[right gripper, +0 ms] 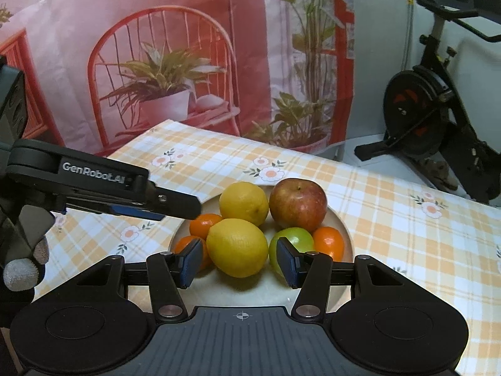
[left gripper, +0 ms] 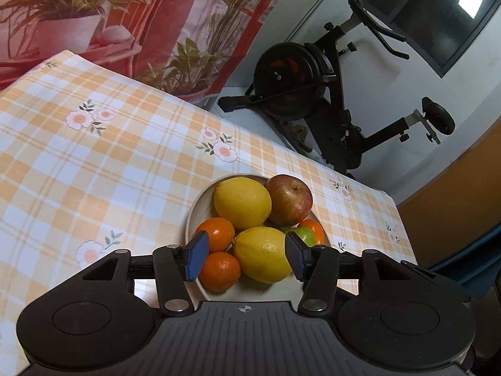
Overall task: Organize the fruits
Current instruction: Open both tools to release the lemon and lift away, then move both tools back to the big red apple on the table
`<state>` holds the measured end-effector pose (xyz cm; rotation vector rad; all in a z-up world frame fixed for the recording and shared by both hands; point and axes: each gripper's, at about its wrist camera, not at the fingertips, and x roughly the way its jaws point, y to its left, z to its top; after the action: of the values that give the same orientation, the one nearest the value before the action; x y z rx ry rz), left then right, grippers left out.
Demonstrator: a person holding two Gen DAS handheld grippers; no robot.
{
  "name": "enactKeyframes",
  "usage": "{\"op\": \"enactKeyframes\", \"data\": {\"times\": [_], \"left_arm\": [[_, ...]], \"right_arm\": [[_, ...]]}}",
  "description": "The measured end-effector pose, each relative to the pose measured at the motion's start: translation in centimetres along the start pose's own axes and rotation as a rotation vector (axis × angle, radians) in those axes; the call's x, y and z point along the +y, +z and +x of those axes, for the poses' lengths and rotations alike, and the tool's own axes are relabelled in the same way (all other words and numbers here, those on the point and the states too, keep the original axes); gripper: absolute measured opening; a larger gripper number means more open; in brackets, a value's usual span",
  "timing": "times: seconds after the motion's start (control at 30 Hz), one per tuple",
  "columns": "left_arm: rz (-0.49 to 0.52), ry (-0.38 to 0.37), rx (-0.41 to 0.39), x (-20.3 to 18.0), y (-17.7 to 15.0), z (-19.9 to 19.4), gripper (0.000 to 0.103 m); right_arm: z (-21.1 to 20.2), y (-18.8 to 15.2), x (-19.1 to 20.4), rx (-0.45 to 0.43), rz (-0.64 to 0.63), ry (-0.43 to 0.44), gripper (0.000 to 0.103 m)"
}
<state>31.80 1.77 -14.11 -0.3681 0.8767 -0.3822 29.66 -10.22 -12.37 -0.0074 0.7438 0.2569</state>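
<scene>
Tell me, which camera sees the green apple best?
The right wrist view. There the green apple shows most of its rounded top between the near lemon and an orange, with only a gripper pad covering its lower part. In the left wrist view only a small sliver peeks out behind the pad.

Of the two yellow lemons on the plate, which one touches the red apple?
The far yellow lemon, at the back of the beige plate, sits against the red apple. The near lemon lies in front, apart from it.
</scene>
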Motion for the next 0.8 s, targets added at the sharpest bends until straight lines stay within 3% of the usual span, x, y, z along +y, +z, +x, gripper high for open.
{"op": "enactKeyframes", "data": {"times": [0.4, 0.57, 0.8], "left_arm": [[0.051, 0.061, -0.062, -0.9, -2.3, -4.2, 0.064], [0.071, 0.091, -0.083, -1.6, -3.9, -5.5, 0.075], [0.126, 0.11, -0.1, -3.0, -6.7, -6.8, 0.078]], "right_arm": [[-4.8, -2.6, -0.3, -0.058, 0.075, -0.014, 0.049], [-6.7, -4.3, 0.0, -0.078, 0.082, -0.02, 0.049], [-8.7, -7.6, -0.3, -0.074, 0.097, -0.034, 0.05]]}}
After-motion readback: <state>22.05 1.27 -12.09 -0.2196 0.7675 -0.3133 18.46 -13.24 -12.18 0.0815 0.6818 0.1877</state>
